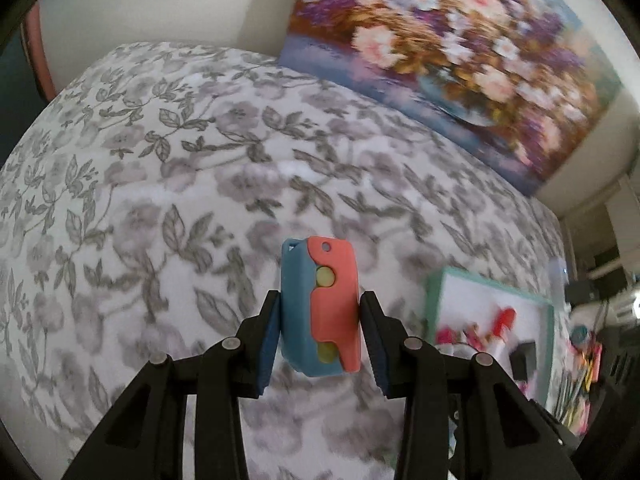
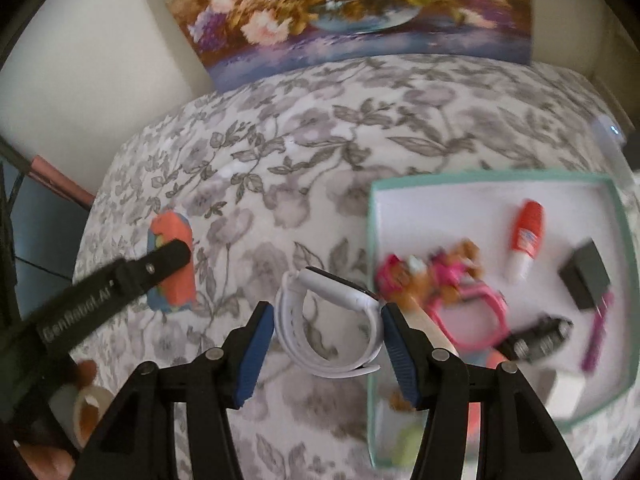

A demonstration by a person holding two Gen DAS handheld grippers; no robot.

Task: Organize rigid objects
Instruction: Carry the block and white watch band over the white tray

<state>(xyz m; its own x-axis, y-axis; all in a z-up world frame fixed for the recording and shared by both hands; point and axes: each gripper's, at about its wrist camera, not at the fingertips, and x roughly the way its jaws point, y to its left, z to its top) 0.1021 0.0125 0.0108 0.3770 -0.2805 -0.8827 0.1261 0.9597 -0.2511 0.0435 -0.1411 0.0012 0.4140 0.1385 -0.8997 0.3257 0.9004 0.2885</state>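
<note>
Grippers both carried loads: the left gripper was clamped on a blue-and-coral toy case at frame centre, the right gripper pinched a white smartwatch. Each grip had to stay firm until above the teal tray, lower right.

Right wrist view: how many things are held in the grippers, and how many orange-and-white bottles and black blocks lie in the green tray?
Held in the grippers: 2, a white watch and a blue and coral toy
Orange-and-white bottles in the green tray: 1
Black blocks in the tray: 1
Total: 4
</note>
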